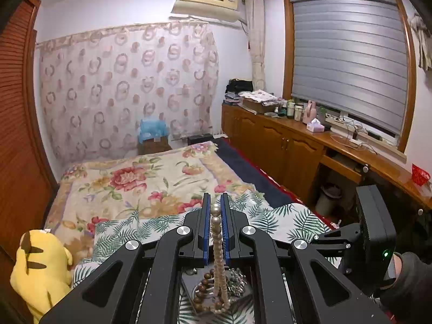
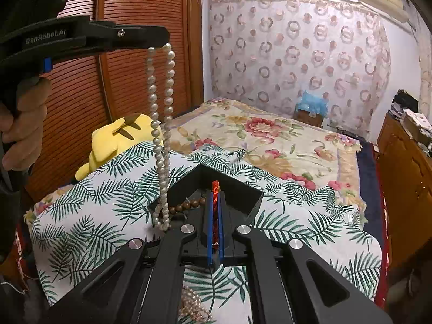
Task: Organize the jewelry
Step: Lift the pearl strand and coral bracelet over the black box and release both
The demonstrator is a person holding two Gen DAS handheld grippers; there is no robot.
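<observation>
My left gripper (image 1: 215,202) is shut on a pearl necklace (image 1: 218,245), which hangs down in a long loop over a black tray (image 1: 189,287). The right wrist view shows the left gripper (image 2: 162,40) held high with the pearl necklace (image 2: 160,135) dangling into the black tray (image 2: 251,202). My right gripper (image 2: 215,189) is shut on a red beaded piece (image 2: 215,189), low over the tray. A brown wooden bead bracelet (image 2: 189,205) lies in the tray; it also shows in the left wrist view (image 1: 201,289) with tangled silvery jewelry (image 1: 237,283).
The tray sits on a leaf-print cloth (image 2: 108,189) on a bed with a floral blanket (image 2: 270,140). A yellow plush toy (image 2: 118,137) lies at the left. More pearl beads (image 2: 194,307) lie on the cloth near me. A wooden cabinet (image 1: 283,140) runs along the right.
</observation>
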